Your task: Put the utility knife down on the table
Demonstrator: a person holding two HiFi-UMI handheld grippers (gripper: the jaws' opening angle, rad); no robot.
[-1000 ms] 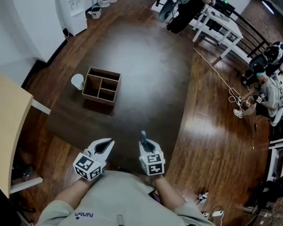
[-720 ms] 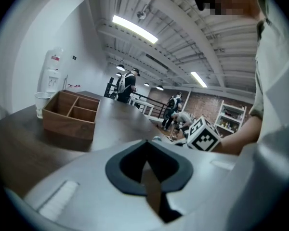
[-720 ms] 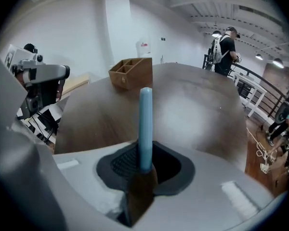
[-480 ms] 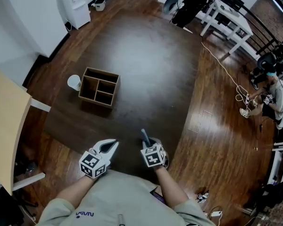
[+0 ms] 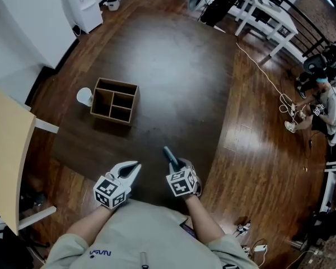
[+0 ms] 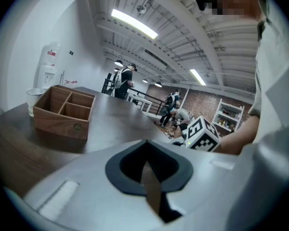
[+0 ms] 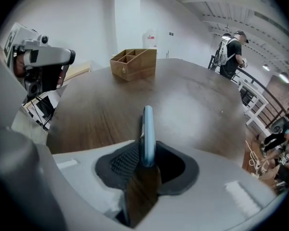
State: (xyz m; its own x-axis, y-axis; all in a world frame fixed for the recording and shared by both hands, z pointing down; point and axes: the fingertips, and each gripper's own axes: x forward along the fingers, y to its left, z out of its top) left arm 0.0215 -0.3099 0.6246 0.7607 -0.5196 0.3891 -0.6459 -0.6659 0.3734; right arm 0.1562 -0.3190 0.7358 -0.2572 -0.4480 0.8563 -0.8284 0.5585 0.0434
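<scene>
The utility knife [image 5: 169, 154], a slim blue-grey handle, lies on the dark round table [image 5: 173, 66] near its front edge and points away and to the left. In the right gripper view the utility knife [image 7: 148, 129] stands on its narrow edge between the jaws. My right gripper [image 5: 177, 165] is low over the table and its jaws are opening. A gap shows between the left pad and the handle. My left gripper [image 5: 135, 167] hovers to the left, shut and empty. In its own view the left gripper [image 6: 147, 161] shows only a sliver of table between the jaws.
A wooden box with compartments [image 5: 115, 101] stands at the table's left, with a paper cup [image 5: 84, 96] beside it. A light wooden table [image 5: 5, 150] is at the far left. White tables [image 5: 269, 13], cables and people are at the upper right.
Both grippers have sunk toward the table's front edge. The knife has swung from pointing straight ahead to pointing left, and the right jaws have widened around it.
</scene>
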